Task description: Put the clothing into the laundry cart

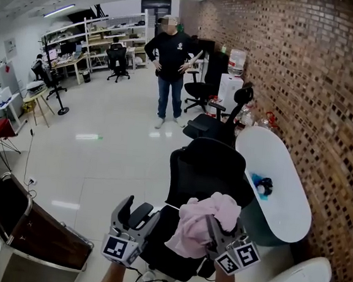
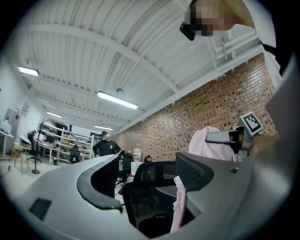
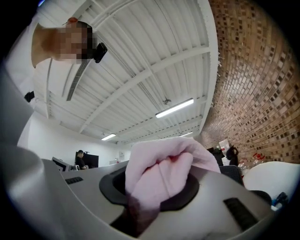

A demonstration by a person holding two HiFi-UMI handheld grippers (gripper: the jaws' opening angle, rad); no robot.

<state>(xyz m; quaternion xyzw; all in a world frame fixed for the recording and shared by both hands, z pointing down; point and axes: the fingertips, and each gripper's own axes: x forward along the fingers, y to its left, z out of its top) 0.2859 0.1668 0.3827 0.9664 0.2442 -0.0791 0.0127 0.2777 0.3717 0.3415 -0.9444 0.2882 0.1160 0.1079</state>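
Observation:
A pink piece of clothing (image 1: 197,225) is bunched up in my right gripper (image 1: 213,225), which is shut on it above the seat of a black office chair (image 1: 207,171). In the right gripper view the pink cloth (image 3: 159,173) fills the gap between the jaws of my right gripper (image 3: 157,190). My left gripper (image 1: 135,212) is held just left of it, open, with nothing between its jaws. The left gripper view shows my left gripper (image 2: 145,185), the pink clothing (image 2: 211,140) in the right gripper (image 2: 234,137), and a strip of it hanging down. The laundry cart (image 1: 45,233), brown-walled with a metal rim, stands at lower left.
A white oval table (image 1: 278,177) lies to the right along a brick wall (image 1: 305,69). More black chairs (image 1: 199,90) stand further back. A person (image 1: 170,63) stands on the white floor ahead. Desks and shelves (image 1: 80,43) line the far left.

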